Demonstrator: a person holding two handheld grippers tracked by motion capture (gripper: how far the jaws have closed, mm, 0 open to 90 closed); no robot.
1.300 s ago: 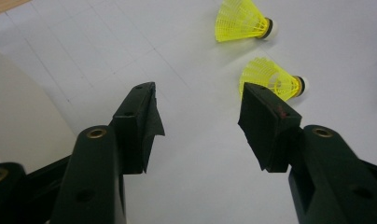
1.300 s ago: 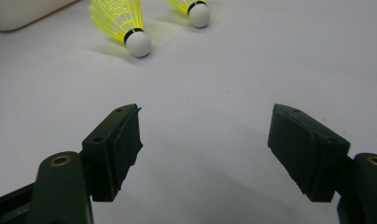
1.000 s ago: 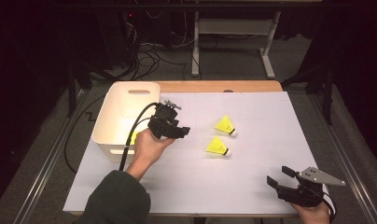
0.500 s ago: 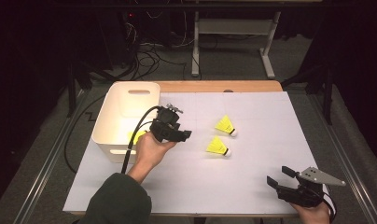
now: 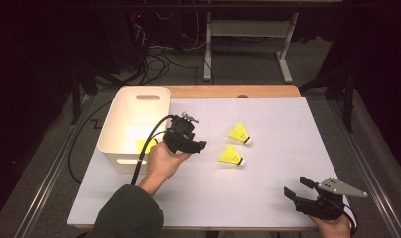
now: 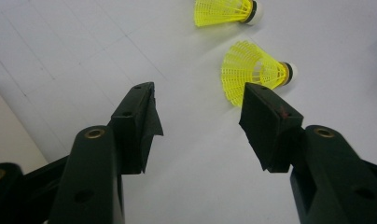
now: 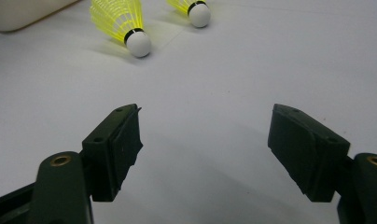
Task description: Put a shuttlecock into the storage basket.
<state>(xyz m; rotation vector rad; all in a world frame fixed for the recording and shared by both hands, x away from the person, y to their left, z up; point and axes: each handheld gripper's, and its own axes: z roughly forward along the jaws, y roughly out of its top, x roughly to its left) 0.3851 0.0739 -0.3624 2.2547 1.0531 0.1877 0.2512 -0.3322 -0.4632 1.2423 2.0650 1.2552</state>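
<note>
Holding the left gripper (image 5: 197, 147) just right of the white bin (image 5: 120, 130), you have its jaws spread apart with nothing between them; a yellow shuttlecock (image 5: 145, 145) lies in the bin behind it. Ahead of those jaws, the near shuttlecock (image 6: 254, 71) lies close on the white sheet (image 5: 268, 193), the far shuttlecock (image 6: 226, 10) just beyond. Your right gripper (image 5: 298, 190) rests well apart from both, jaws wide and empty.

left tongs (image 5: 201, 147) open beside white bin (image 5: 120, 148) | two yellow shuttlecocks (image 5: 231, 156) near | right tongs (image 5: 294, 191) open, well apart
</note>
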